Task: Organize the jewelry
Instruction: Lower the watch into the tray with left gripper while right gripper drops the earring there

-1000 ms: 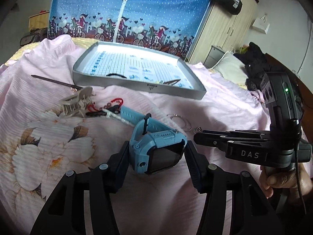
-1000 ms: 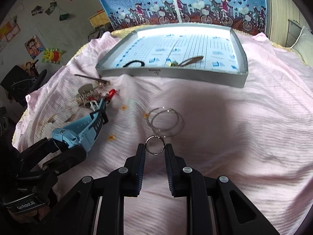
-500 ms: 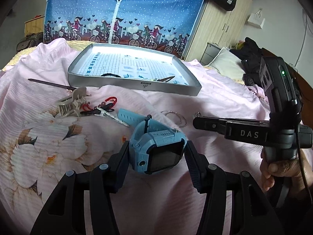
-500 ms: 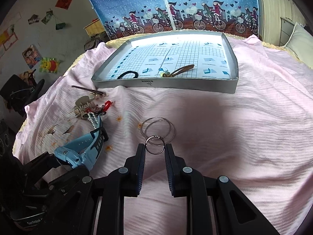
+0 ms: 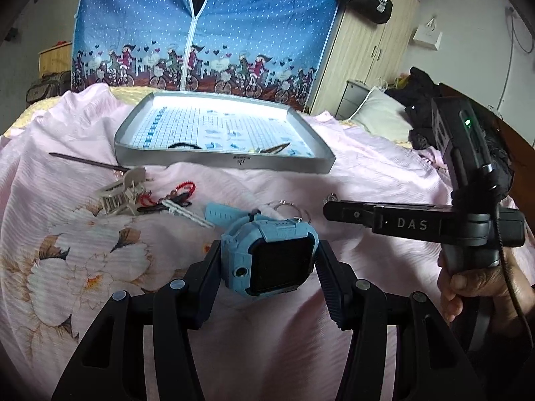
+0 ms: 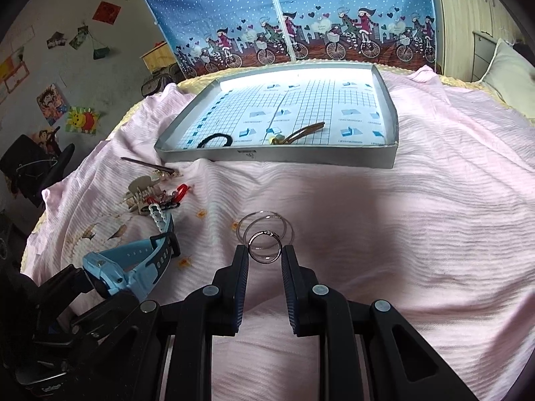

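Two hoops [image 6: 265,228] beyond gripped ring [image 6: 264,247]

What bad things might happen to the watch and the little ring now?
The small ring is pinched only at its edges by the right gripper, so it might pop out onto the pink bedspread. The blue watch, held in the left gripper, trails a strap that might snag on the way to the tray.

Bare pink bedspread [image 6: 418,207] lies open between the right tongs [image 6: 265,255] and the tray [image 6: 334,160]. Thin hoops [image 6: 264,225] lie just ahead; clips [image 6: 147,195] crowd the left.
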Demonstrator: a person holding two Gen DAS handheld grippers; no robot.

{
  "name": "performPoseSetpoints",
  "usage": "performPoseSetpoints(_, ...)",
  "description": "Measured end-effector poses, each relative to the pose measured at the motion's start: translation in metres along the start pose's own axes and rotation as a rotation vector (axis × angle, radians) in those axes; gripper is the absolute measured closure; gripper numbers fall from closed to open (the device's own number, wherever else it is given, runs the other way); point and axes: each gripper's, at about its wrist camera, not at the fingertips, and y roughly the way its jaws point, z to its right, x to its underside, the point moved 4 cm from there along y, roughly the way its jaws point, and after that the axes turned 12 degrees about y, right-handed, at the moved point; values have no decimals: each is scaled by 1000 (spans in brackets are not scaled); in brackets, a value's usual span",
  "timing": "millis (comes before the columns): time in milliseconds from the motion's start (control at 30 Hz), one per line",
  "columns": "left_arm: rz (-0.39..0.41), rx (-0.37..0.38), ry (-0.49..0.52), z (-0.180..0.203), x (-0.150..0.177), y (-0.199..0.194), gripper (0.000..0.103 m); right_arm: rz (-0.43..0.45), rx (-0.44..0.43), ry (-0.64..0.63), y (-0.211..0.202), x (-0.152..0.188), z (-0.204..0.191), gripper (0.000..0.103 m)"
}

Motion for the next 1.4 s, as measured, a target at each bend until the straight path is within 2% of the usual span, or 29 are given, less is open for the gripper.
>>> performPoseSetpoints(333, 123, 27, -76, -13, -24, -28, 55, 99, -26, 6, -16, -11, -2, 84)
performPoseSetpoints(600, 117, 31, -52, -31, -76, -25, 55, 172, -31, -28, -19, -22, -12, 84)
performPoseSetpoints(733, 111, 67, -47, -48, -109, -5, 55, 193, -26, -47, -10, -33, -11, 84)
performPoseSetpoints(867, 114, 52, -10, -67, -127, 21, 55, 213, -17, -29, 5, -53, 2, 84)
performPoseSetpoints(967, 101, 35, -6, -82, -129, 47, 55, 202, -59, 56, 24, -74, 16, 84)
performPoseSetpoints(1033, 92, 26, -28, -94, -128, 65, 55, 212, -51, 69, 35, -86, 22, 84)
performPoseSetpoints(1167, 63, 41, -102, -117, -126, 97, 55, 214, -15, 41, 52, -100, 25, 84)
performPoseSetpoints(1400, -10, 53, -138, -140, -112, 129, 55, 161, 59, -23, 84, -100, 25, 83)
